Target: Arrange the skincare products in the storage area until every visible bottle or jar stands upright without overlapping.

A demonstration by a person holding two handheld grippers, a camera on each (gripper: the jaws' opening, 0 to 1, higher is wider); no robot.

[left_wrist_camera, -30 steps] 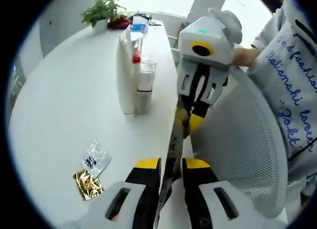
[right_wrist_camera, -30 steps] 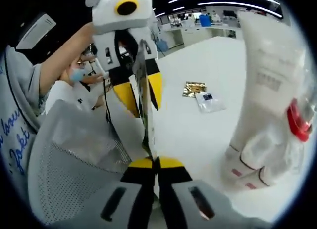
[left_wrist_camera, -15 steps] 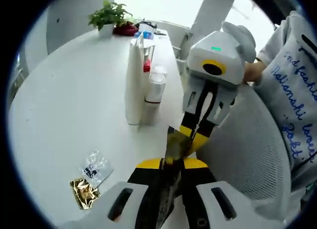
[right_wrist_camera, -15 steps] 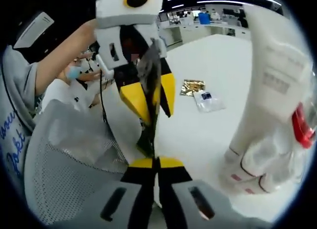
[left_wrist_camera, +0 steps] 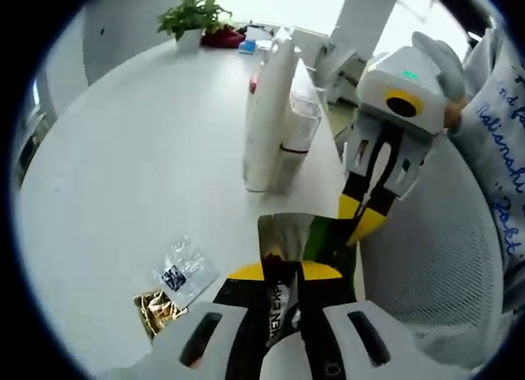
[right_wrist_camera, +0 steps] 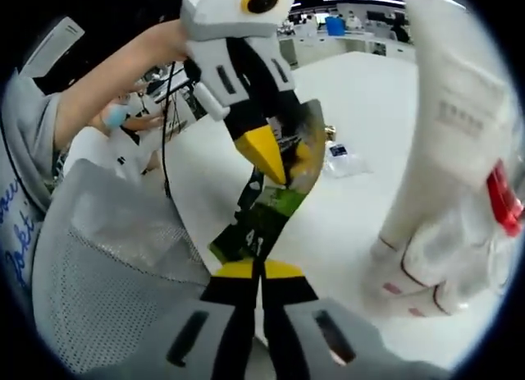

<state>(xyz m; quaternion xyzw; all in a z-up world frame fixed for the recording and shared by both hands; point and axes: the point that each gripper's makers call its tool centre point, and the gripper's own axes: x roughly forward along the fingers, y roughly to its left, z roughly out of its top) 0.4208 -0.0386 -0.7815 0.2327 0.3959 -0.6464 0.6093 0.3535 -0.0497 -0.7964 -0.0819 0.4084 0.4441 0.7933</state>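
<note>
Skincare bottles (left_wrist_camera: 271, 109) upright, white table (left_wrist_camera: 123, 175), mesh chair (left_wrist_camera: 435, 265)

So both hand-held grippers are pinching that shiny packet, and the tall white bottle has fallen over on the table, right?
Not quite. The tall white bottle stands upright on the table, as the left gripper view shows. The rest holds: the left hand-held gripper and right hand-held gripper both pinch the shiny packet.

The left gripper (left_wrist_camera: 280, 275), yellow-tipped, pinches one end of a flat foil sachet (left_wrist_camera: 283, 240) with silver and green faces. The right gripper (left_wrist_camera: 361, 220) reaches in and grips the sachet's far edge. On the white table (left_wrist_camera: 123, 150) stands a tall white tube (left_wrist_camera: 267, 109) beside what seems a clear jar (left_wrist_camera: 299, 130). A clear sachet (left_wrist_camera: 184, 271) overlaps a gold sachet (left_wrist_camera: 156, 308). A potted plant (left_wrist_camera: 190, 19) sits well apart.
</note>
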